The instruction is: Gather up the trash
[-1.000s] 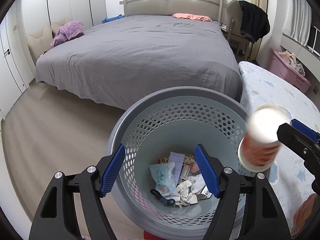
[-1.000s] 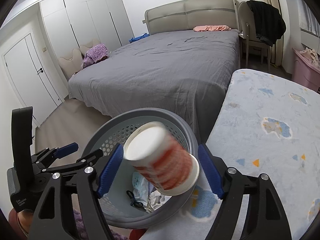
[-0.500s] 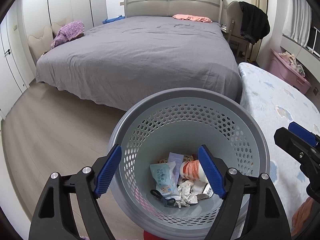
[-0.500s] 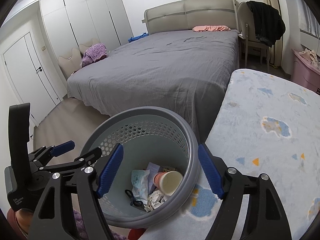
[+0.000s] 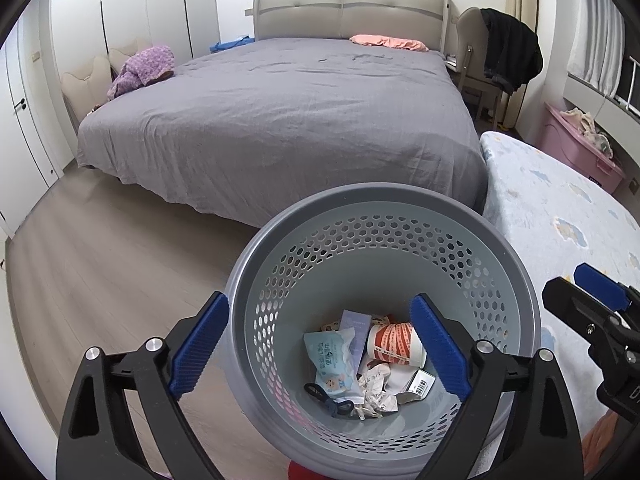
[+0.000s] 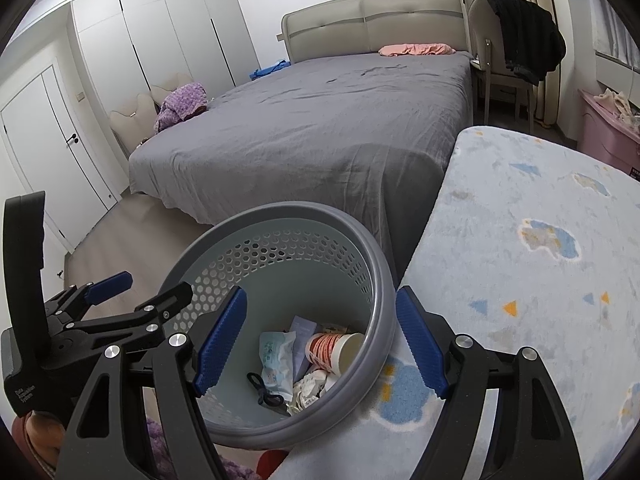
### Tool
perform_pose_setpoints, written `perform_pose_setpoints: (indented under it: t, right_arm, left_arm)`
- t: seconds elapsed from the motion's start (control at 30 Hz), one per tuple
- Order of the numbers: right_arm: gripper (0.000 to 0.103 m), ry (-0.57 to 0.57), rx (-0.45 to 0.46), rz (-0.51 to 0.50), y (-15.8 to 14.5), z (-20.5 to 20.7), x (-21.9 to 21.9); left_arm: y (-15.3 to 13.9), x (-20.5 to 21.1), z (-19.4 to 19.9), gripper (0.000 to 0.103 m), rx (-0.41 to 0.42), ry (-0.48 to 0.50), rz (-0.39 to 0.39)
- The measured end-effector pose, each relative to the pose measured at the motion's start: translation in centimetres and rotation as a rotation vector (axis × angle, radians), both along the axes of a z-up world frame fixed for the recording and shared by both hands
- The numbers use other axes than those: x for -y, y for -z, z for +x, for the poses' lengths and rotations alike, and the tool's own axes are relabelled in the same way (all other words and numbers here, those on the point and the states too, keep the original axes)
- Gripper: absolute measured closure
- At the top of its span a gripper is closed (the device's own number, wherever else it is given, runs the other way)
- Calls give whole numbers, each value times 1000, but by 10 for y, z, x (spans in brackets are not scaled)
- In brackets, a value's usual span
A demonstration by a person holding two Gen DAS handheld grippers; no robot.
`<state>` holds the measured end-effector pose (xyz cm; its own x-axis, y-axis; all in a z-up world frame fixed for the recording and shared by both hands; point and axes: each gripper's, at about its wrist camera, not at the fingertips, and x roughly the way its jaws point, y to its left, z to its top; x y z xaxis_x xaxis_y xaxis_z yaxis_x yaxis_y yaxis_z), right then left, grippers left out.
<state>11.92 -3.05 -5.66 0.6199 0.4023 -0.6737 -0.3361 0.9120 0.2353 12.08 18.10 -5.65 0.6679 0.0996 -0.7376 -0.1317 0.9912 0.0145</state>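
A grey perforated basket (image 5: 384,208) (image 6: 280,210) stands below both grippers. At its bottom a red-and-white paper cup (image 5: 394,344) (image 6: 336,352) lies on its side among a blue-white wrapper (image 5: 330,356), crumpled paper (image 5: 376,388) and a black loop (image 5: 320,392). My left gripper (image 5: 320,346) (image 6: 140,290) hovers at the basket's near-left rim with its jaws opening. One pad is outside the wall, the other over the inside, and neither presses on it. My right gripper (image 6: 320,338) hangs open over the basket's right rim with nothing between its fingers.
A big bed with a grey cover (image 5: 280,120) fills the space behind the basket. A pale blue patterned padded surface (image 6: 540,260) lies to the right. A chair with a black jacket (image 5: 508,52) and a pink box (image 5: 576,148) stand far right. Wood floor (image 5: 100,260) spreads left.
The cup that hung by the right gripper a second ago has dropped into the basket and settled on its side. The left gripper's jaws have spread wider. Neither hand has shifted.
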Motion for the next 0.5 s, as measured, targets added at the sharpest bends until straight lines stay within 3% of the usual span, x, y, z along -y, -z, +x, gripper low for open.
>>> perform_pose_setpoints:
  t: [0.5]
  right_arm:
    - [29, 5, -11, -7, 4, 0, -1]
  left_arm:
    - [-1, -3, -1, 9, 1, -5, -5]
